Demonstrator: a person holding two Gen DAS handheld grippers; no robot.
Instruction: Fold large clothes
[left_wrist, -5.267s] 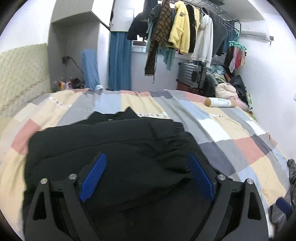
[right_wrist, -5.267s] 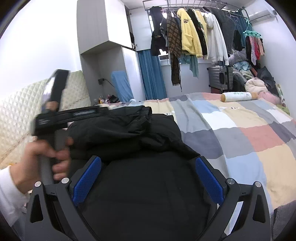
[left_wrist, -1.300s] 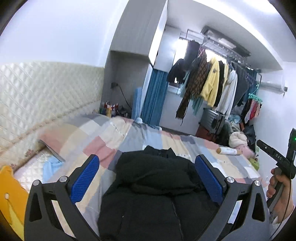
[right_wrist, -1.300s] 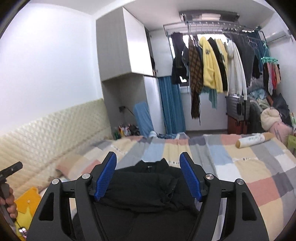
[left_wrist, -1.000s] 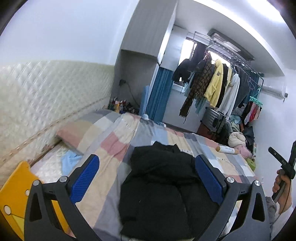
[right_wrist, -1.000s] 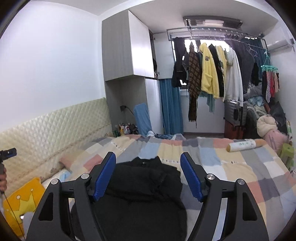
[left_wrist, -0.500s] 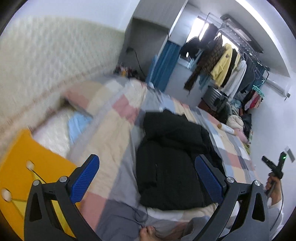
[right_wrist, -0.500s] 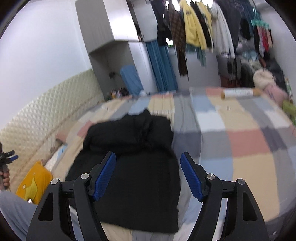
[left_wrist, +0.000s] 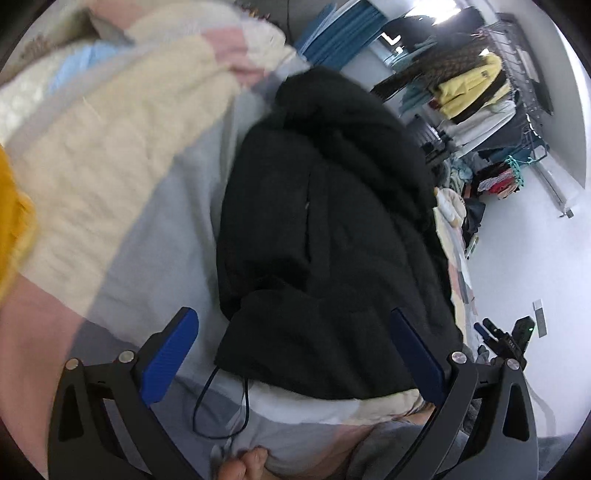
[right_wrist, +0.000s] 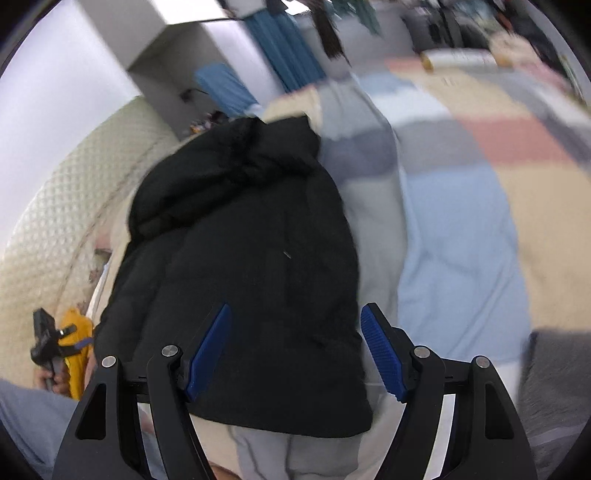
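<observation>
Lying on the patchwork quilt (right_wrist: 458, 236), the puffy black jacket (right_wrist: 243, 258) is seen below and ahead of both tools, its long axis running away from them, its hem nearest. The left gripper (left_wrist: 295, 354) is held wide open above the hem's folded-over corner. The right gripper (right_wrist: 295, 350) is spread less widely over the quilted body; neither grips anything, and which is nearer cannot be told.

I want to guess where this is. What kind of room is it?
Most likely a bedroom. A black jacket lies on a bed with a patchwork quilt, a padded headboard is behind it, and clothes hang on a rack.
</observation>
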